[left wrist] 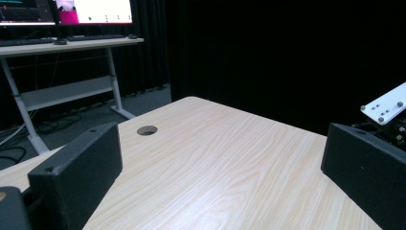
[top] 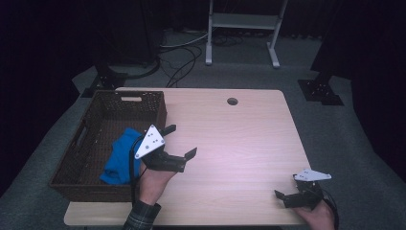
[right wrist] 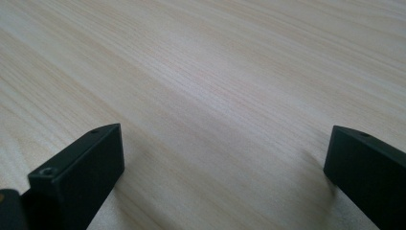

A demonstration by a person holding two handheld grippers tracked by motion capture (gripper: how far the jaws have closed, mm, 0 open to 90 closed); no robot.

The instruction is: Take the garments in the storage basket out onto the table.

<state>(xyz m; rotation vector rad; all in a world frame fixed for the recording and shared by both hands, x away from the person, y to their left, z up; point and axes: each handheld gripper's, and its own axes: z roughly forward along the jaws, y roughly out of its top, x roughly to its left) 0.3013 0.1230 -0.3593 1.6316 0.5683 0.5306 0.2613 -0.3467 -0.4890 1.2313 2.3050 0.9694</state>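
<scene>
Item 1, left gripper (top: 182, 141): held above the table (top: 249, 143) just right of the basket, jaws spread wide, nothing between them. Its own view (left wrist: 220, 172) looked across bare wood toward the cable hole (left wrist: 147, 130).

Item 2, right gripper (top: 285, 196): low at the table's near right corner, well apart from the left; jaws wide apart, holding nothing. Its own view (right wrist: 225, 167) showed plain wood grain between the 2 jaws.

Item 3, blue cloth (top: 120, 155): crumpled inside the brown wicker basket (top: 95, 139), toward its right wall, just beside the left gripper. Seen from the high view.

Item 4, surroundings: the left gripper view took in a desk (left wrist: 72, 45) with 2 lit monitors (left wrist: 93, 10), screen text too small to read, and the other gripper's grey plate (left wrist: 385, 105) at right. The high view showed a white stand (top: 242, 28) and floor cables (top: 182, 60) beyond the table. No brand or label could be read anywhere. Nothing lay on the wood between the grippers.
</scene>
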